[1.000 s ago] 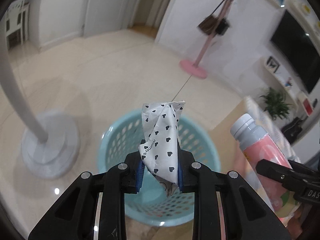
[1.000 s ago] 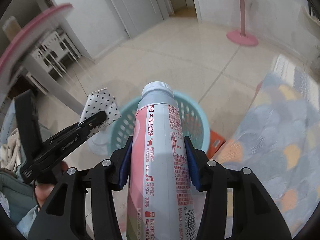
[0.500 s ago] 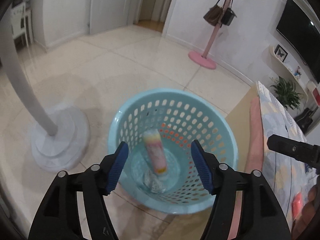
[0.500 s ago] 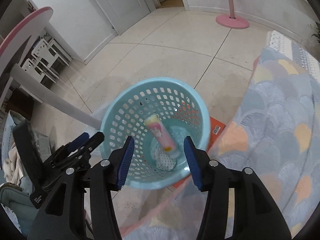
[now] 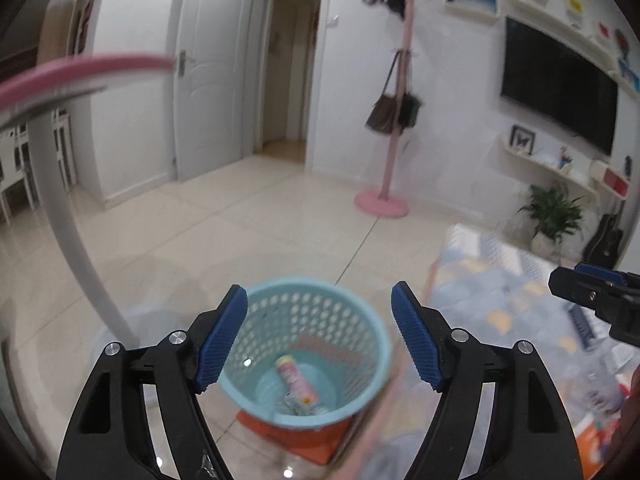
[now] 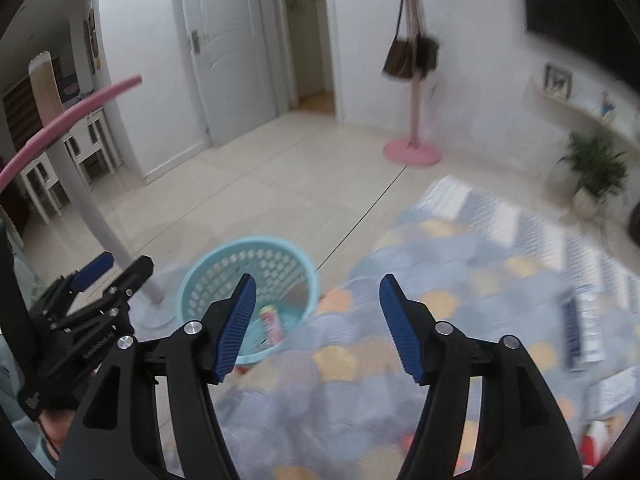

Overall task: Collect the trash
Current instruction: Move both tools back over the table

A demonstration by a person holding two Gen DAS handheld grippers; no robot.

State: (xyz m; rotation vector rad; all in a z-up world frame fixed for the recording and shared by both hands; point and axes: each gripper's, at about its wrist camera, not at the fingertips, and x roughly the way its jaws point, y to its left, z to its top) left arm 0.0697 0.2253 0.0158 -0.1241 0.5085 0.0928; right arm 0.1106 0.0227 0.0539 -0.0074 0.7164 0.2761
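Fingers on both grippers stand apart with nothing between them. Left gripper (image 5: 319, 334) and right gripper (image 6: 316, 326) have both just been opening, and in the current frames no item sits between either pair of blue pads.

Trash is in the teal basket (image 5: 360, 400): pink-labelled bottle (image 5: 297, 378) lies slanted on the basket floor, crumpled wrapper (image 5: 294, 404) touching it at about 6 o'clock from it. From the right wrist view the bottle (image 6: 271, 322) shows just past the left pad, inside the basket (image 6: 208, 268).

Basket stands on the floor on an orange flat thing (image 5: 296, 438), just beside the patterned bed cover (image 6: 460, 280) at its 3 o'clock, close to the edge so items off the bed can drop straight in, I'd judge.

Both grippers point down over the basket mouth, which fits a release from above.

More likely trash on the bed: blue-white packets (image 6: 584, 328) at 3 o'clock in the right view. Blurred, can't identify them.
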